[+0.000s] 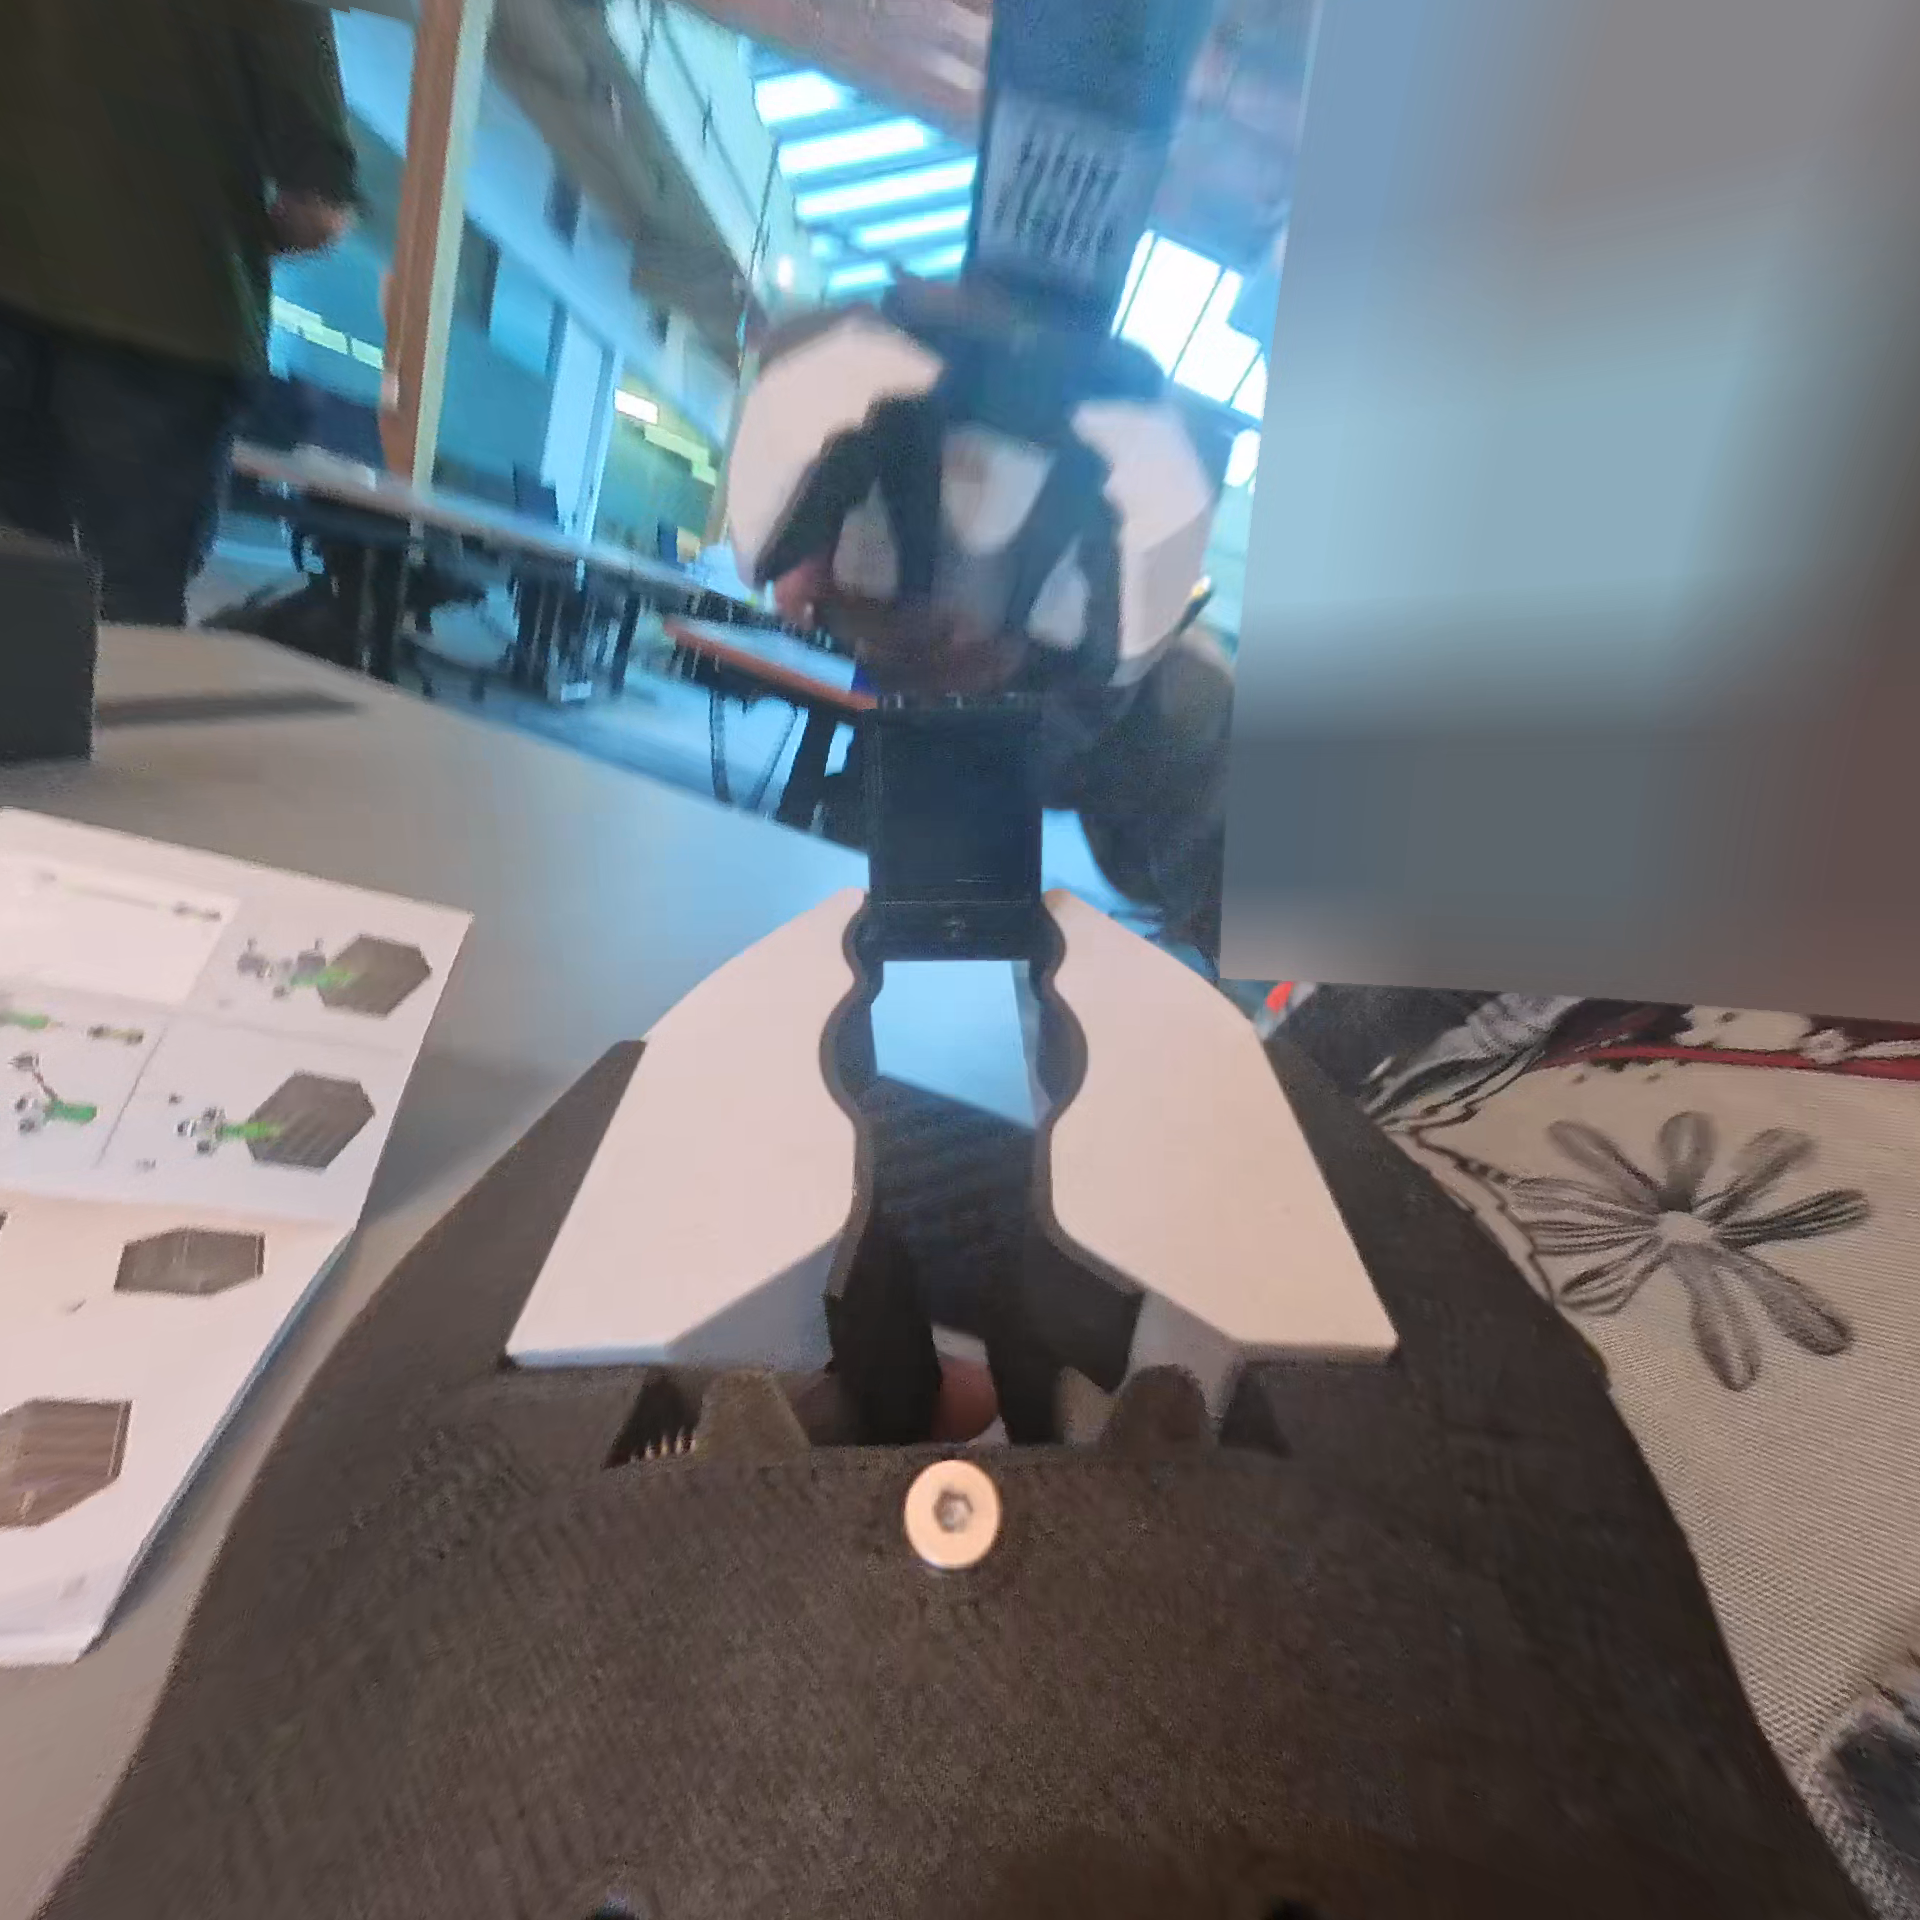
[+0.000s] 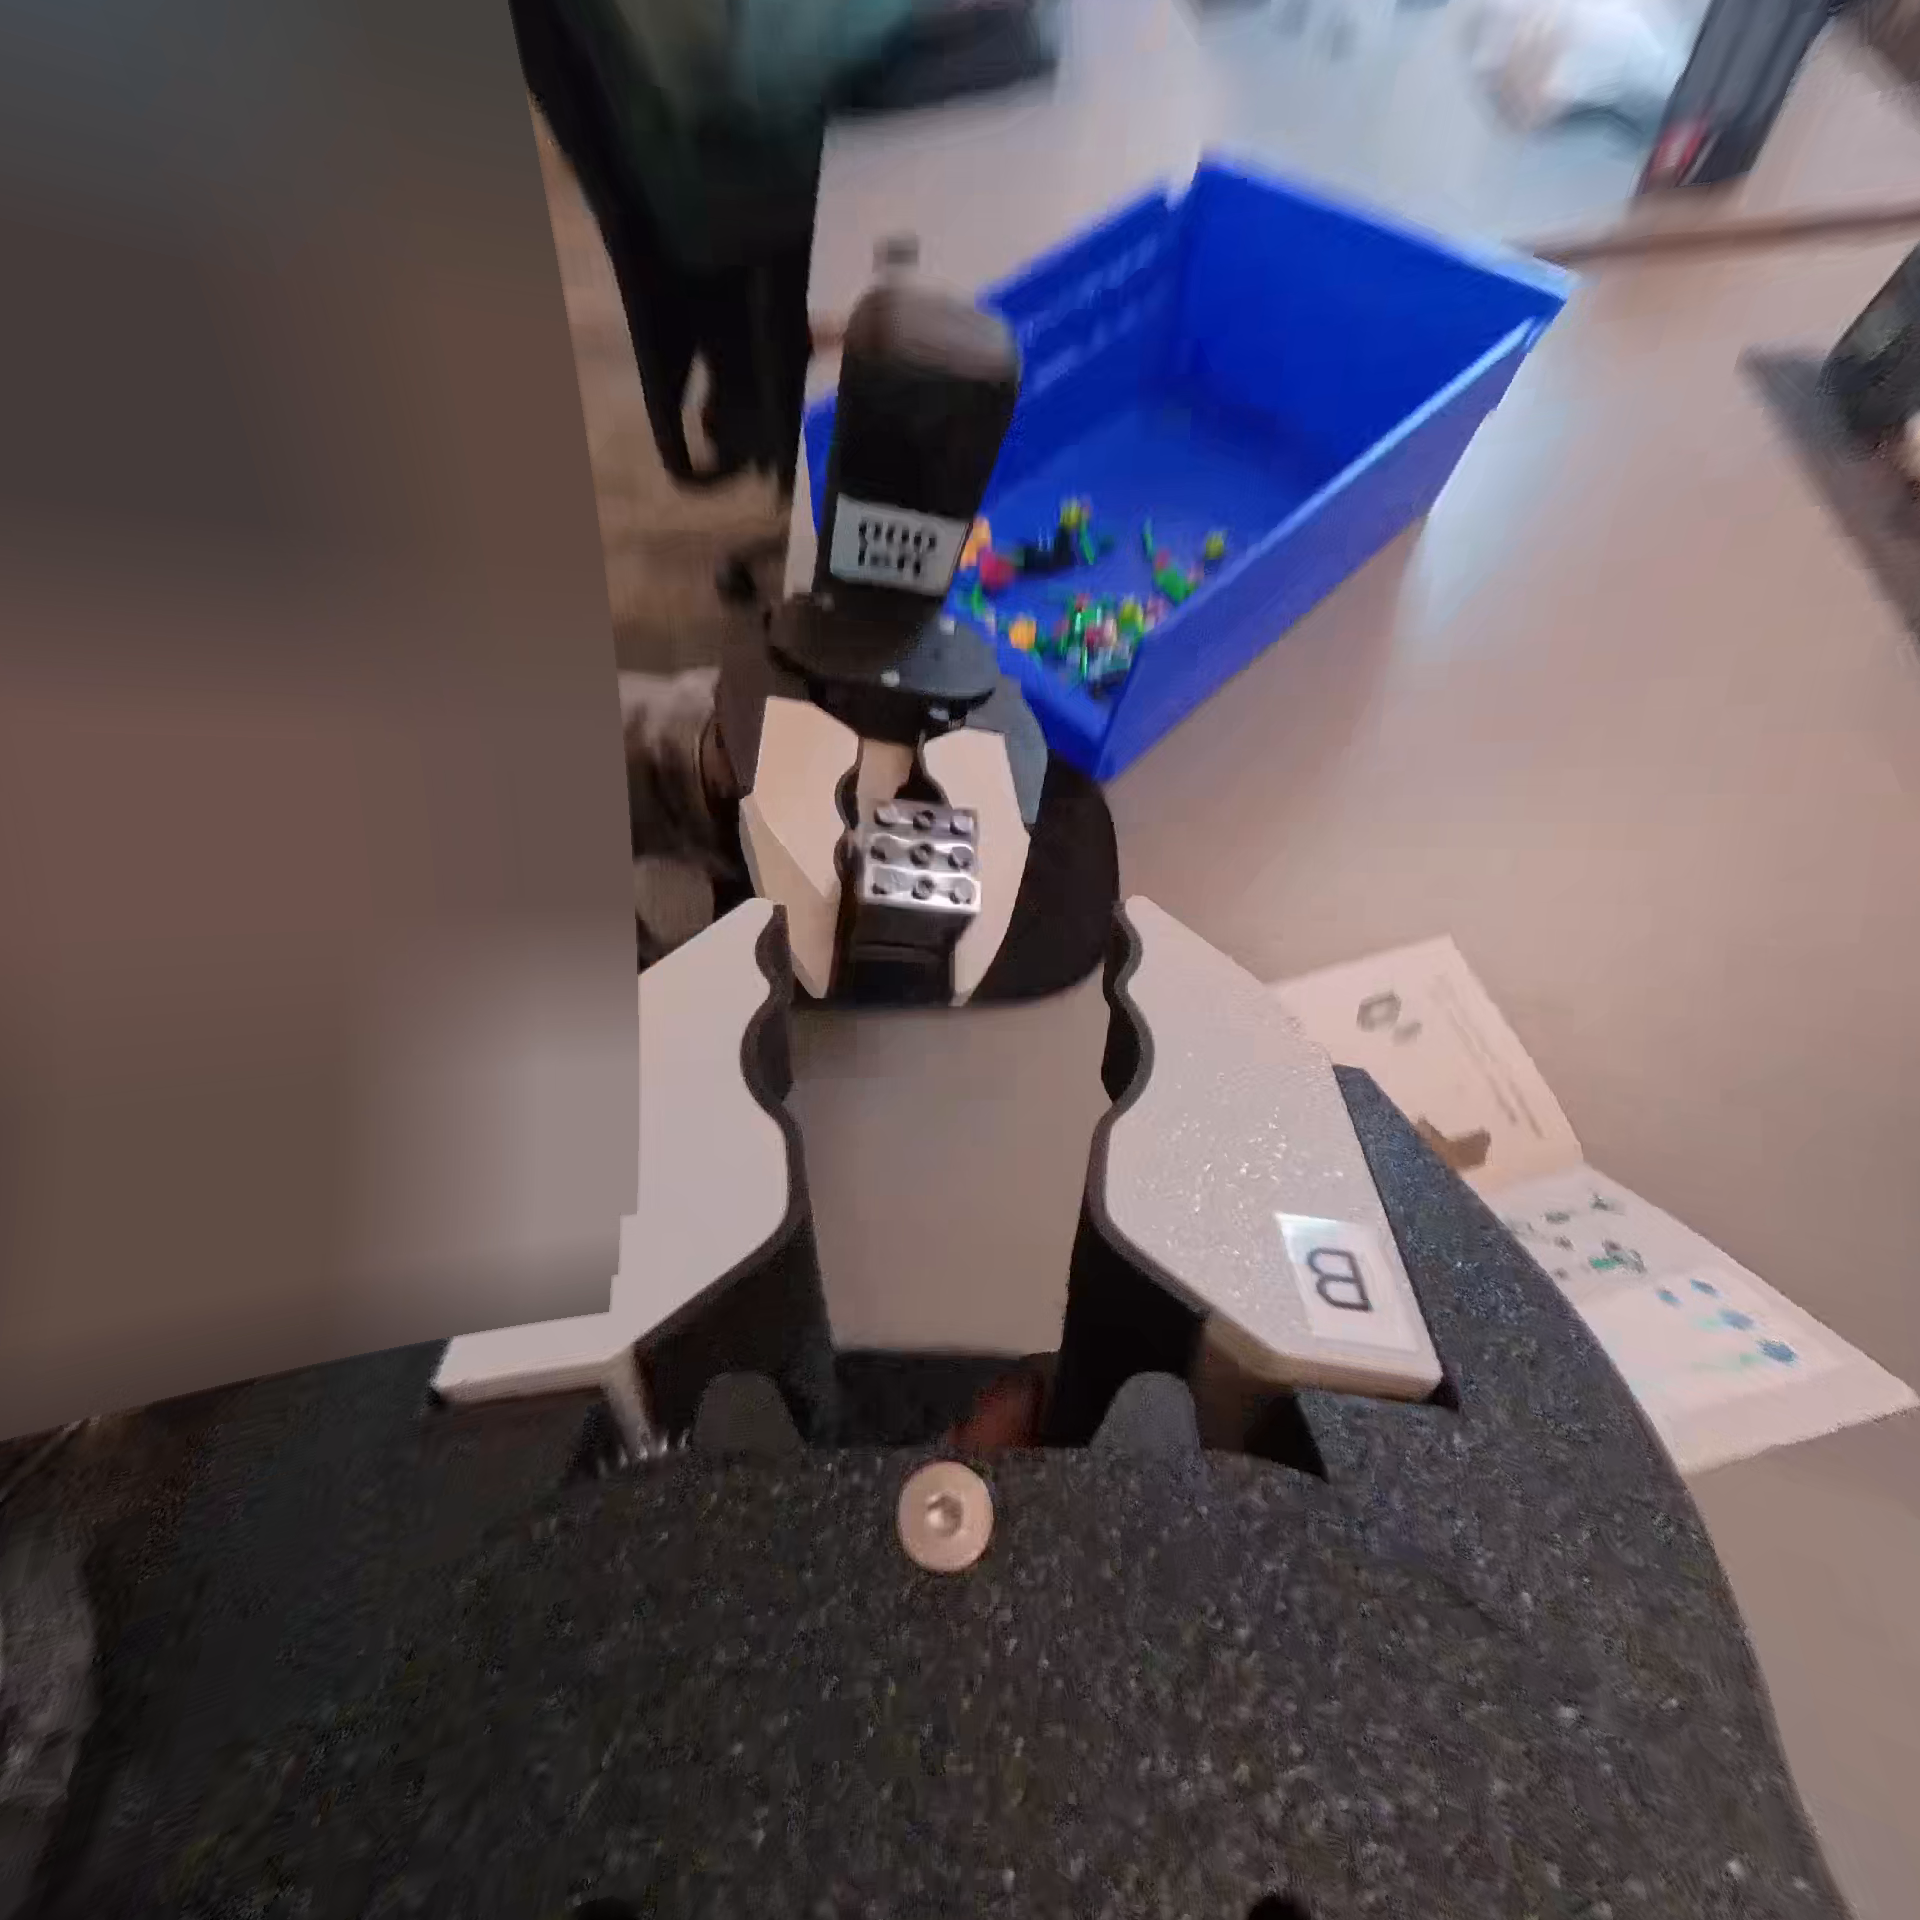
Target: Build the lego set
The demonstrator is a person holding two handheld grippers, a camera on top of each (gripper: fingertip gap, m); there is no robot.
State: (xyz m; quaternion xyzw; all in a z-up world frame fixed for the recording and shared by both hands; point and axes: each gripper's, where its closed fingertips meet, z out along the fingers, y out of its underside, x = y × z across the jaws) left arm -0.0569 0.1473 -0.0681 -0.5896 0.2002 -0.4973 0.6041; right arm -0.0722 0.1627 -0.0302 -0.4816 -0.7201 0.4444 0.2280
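Left wrist view showed the black lego block (image 1: 954,831) pinched at its lower end between the tips of the left hand-held gripper (image 1: 951,935), standing upright above the grey bench (image 1: 540,862). The jaws were closed on the block and only a narrow gap stayed below it. In the right wrist view the same block (image 2: 920,868) appeared end-on, with a grey studded face turned toward the camera, held inside the white fingers (image 2: 795,883) of the left tool. The right hand-held gripper (image 2: 943,935) was just in front of the block, its jaws wide apart and with nothing between them. Behind, on the bench, stood a blue bin (image 2: 1340,353) with many small coloured lego pieces (image 2: 1081,603) on its floor. An open instruction booklet (image 1: 177,1143) lay on the bench at the left tool's left side. A floral cloth (image 1: 1683,1247) was at its right.
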